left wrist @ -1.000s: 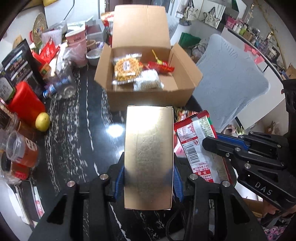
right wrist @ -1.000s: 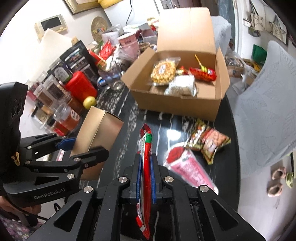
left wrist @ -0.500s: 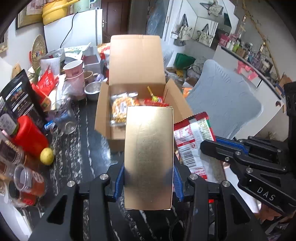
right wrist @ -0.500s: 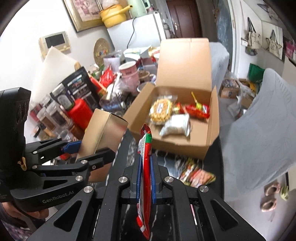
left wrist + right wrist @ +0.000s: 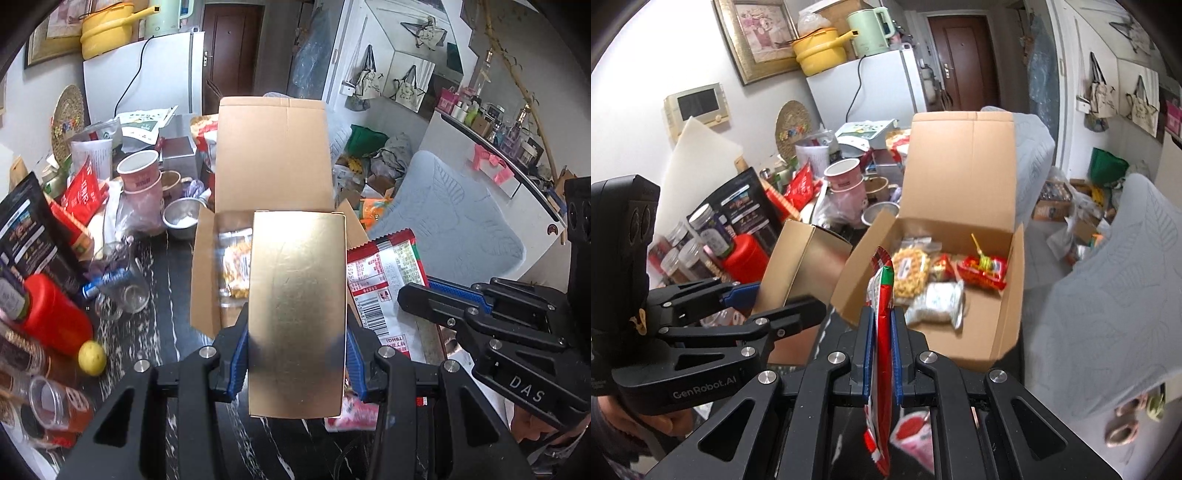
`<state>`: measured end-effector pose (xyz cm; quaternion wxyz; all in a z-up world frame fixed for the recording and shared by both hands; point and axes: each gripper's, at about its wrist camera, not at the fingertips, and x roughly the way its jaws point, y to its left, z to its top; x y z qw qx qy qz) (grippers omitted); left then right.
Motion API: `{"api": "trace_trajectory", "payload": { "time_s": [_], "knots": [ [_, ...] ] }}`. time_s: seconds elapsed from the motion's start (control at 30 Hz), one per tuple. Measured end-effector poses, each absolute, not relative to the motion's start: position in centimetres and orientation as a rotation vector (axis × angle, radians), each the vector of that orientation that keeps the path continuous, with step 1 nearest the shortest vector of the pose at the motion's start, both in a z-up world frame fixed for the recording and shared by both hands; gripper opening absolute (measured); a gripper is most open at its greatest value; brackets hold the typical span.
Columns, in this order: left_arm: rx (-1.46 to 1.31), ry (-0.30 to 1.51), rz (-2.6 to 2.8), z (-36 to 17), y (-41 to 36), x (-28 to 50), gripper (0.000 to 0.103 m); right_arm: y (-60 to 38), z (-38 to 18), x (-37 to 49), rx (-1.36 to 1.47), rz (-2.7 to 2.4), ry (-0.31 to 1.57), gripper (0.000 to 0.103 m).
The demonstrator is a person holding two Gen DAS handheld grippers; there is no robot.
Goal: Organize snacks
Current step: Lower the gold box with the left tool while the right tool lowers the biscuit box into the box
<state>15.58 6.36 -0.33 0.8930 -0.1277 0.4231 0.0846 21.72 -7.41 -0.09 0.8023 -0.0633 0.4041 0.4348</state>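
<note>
Cardboard box (image 5: 997,325) stands open on the dark, white-veined marble bench (image 5: 166,332), its long lid flap upright at the back and its side flaps splayed outward. Inside lie four wrapped snacks: a clear packet of yellow puffed rounds (image 5: 910,271) at the left, a small orange-red packet (image 5: 942,266) beside it, a glossy red packet (image 5: 984,273) toward the right wall, and a clear bag of pale white pieces (image 5: 936,304) nearer the front. The left gripper (image 5: 297,363) is clenched on a gold box (image 5: 297,314), a smooth, reflective rectangular carton held upright between the blue ribbed pads, in the air in front of the cardboard box. The right gripper (image 5: 881,354) is clamped tight on a flat red-and-white snack packet (image 5: 881,332), held edge-on in that view; in the left view its crinkled printed back (image 5: 380,273) shows with a barcode. That packet too hangs in the air by the near wall of the cardboard box. Left of the cardboard box the bench carries stacked pink cups (image 5: 142,184), a steel bowl (image 5: 181,218), a clear glass mug (image 5: 125,284), a red plastic bottle (image 5: 55,317) and a lemon (image 5: 92,357).
</note>
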Motion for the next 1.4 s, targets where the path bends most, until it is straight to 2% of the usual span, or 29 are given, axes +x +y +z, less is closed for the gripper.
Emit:
{"api": "trace_trajectory", "payload": {
  "time_s": [0.53,0.9,1.4],
  "knots": [
    [-0.244,0.944,0.198,-4.0,9.6,22.8,0.043,-3.7,-3.5,29.0,-0.177,0.911,0.900,0.009],
    [-0.258,1.047,0.221,-9.4,10.7,26.6,0.043,-1.9,-8.5,32.5,-0.195,0.886,0.972,0.009],
    [-0.287,1.178,0.266,-15.8,11.7,27.8,0.044,-0.7,-13.7,33.9,-0.233,0.847,1.079,0.009]
  ]
}}
